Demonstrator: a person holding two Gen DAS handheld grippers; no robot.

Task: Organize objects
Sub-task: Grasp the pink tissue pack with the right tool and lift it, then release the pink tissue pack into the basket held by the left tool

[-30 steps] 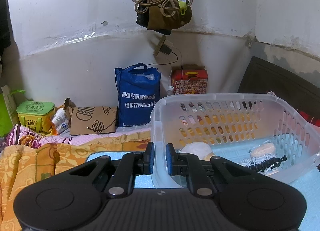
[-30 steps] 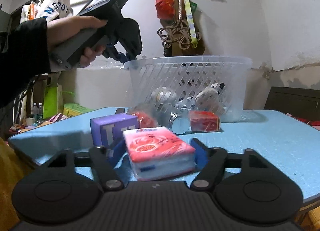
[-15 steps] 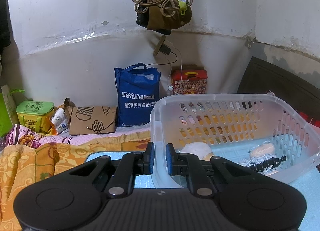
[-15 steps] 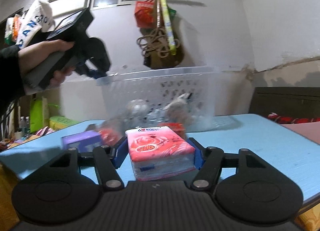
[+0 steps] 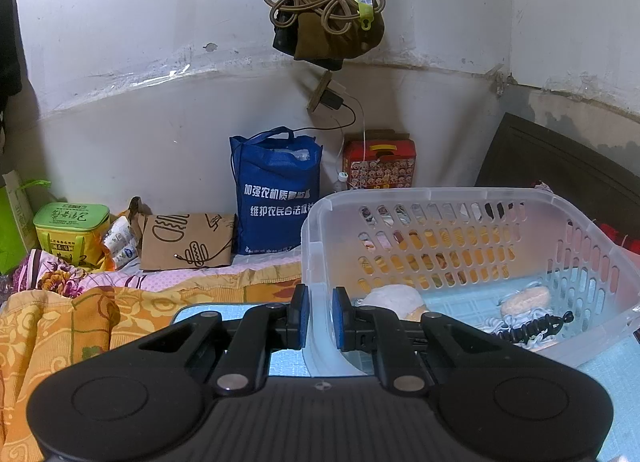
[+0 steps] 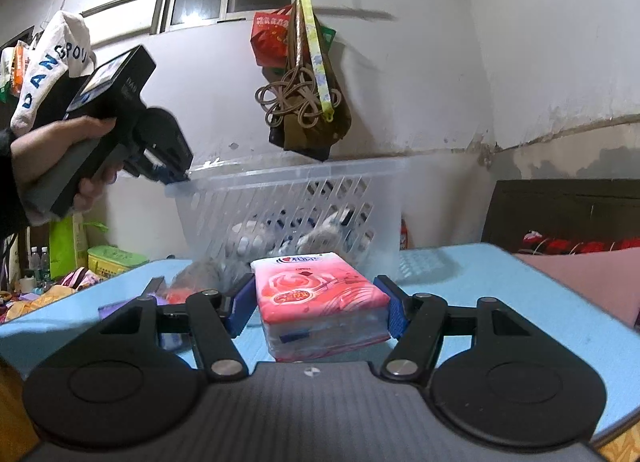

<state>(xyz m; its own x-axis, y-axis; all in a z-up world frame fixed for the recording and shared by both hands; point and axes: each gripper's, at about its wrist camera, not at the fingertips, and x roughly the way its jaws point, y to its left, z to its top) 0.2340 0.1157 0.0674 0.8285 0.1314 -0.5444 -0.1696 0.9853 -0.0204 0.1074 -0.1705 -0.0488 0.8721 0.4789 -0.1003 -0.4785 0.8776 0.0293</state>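
Between the right claw's (image 6: 322,308) pads sits a pink, plastic-wrapped tissue pack (image 6: 320,298); left claw (image 5: 319,322) pinches the basket (image 5: 460,198) rim.

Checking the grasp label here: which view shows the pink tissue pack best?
The right wrist view: the tissue pack sits close and sharp between the right gripper fingers. The left wrist view shows none of it.

Basket (image 5: 460,198) translucent plastic, smooth. Tissue pack (image 6: 320,294) glossy plastic wrap. Tools matt black plastic, blue pads (image 6: 394,312). Worktop (image 6: 500,282) matt blue, textured.
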